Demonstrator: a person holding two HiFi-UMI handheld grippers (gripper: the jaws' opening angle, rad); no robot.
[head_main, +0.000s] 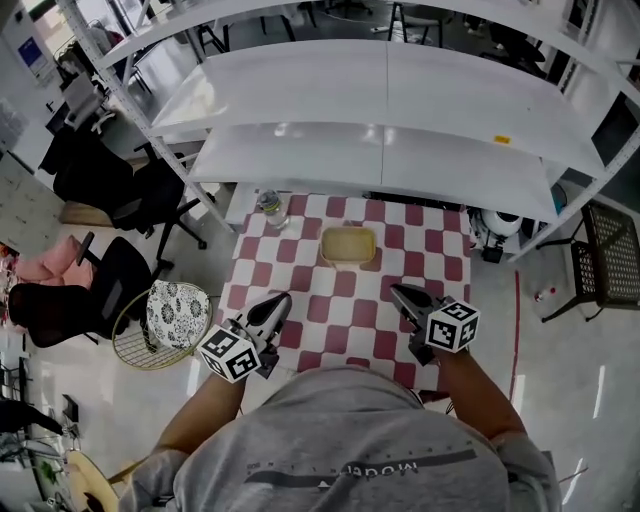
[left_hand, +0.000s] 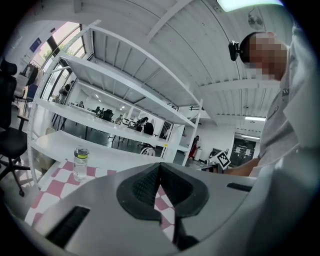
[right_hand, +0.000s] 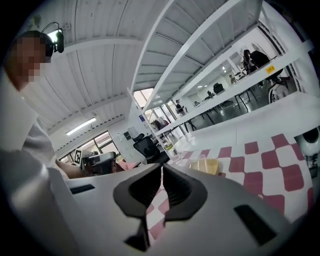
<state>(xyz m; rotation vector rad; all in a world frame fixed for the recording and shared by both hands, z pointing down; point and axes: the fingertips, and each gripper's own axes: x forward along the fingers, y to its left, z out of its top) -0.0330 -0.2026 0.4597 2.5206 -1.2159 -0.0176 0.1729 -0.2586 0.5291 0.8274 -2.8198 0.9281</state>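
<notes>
Red-and-white checked cloth (head_main: 310, 275): spread over a small table, with both grippers above its near edge.
Left gripper (head_main: 283, 298): closed, dark ribbed pads pressed together with nothing between them (left_hand: 159, 167); hovers over the near left squares and points towards the far side.
Right gripper (head_main: 397, 291): closed the same way and empty (right_hand: 161, 170); hovers over the near right squares, well apart from its partner.
Shallow pale-yellow tray with rounded corners (head_main: 348, 245): flat on the cloth at mid-width towards the far edge, touched by nothing. Seems empty. Seen past the right pads, ahead and a little off to one side (right_hand: 205, 166).
Direction: ahead of both tips — forward and to the right of the left gripper, forward and to the left of the right one.
Long axis: slightly wider than deep, running across the table and square to the checks.
Nearer side: the right gripper, by a small margin, judging from the head view.
Clear plastic bottle with a yellow-green band (head_main: 269, 207): upright at the far left corner, apart from the tray, on the left gripper's side (left_hand: 80, 162).
White metal shelving (head_main: 400, 100): stands just behind the table, its boards bare apart from a small orange tag.
</notes>
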